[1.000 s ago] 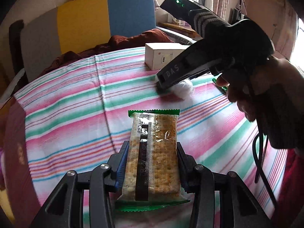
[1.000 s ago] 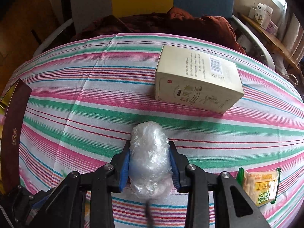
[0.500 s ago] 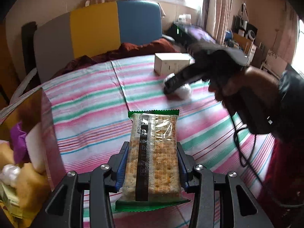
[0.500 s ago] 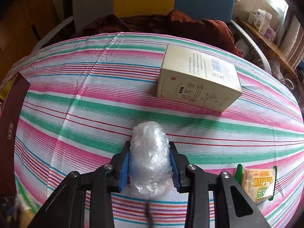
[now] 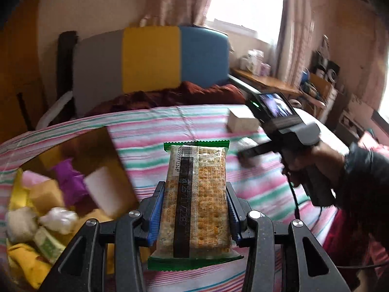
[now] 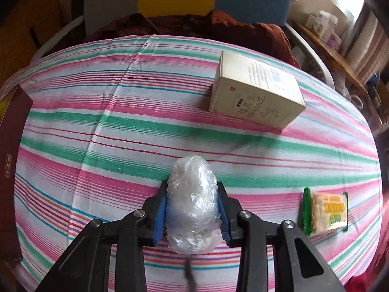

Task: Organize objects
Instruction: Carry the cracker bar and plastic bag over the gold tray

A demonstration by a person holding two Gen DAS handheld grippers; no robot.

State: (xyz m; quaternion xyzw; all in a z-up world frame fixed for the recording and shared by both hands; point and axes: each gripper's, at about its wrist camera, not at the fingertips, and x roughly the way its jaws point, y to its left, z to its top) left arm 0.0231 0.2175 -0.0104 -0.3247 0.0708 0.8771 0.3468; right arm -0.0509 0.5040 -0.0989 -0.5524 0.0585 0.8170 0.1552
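My left gripper is shut on a cracker packet with green ends, held lengthwise above the striped tablecloth. To its lower left is an open dark box holding several wrapped snacks. My right gripper is shut on a clear plastic-wrapped bundle just above the cloth. In the left wrist view that right gripper and the hand holding it are at the right. A second cracker packet lies on the cloth at the right.
A cream carton lies on the far right of the table. The dark box's edge shows at the left in the right wrist view. A grey, yellow and blue chair back with a dark red cloth stands behind the table.
My left gripper has risen and swung left with the cracker packet, bringing the open box of snacks into view. The right gripper has drifted slightly with the wrapped bundle.
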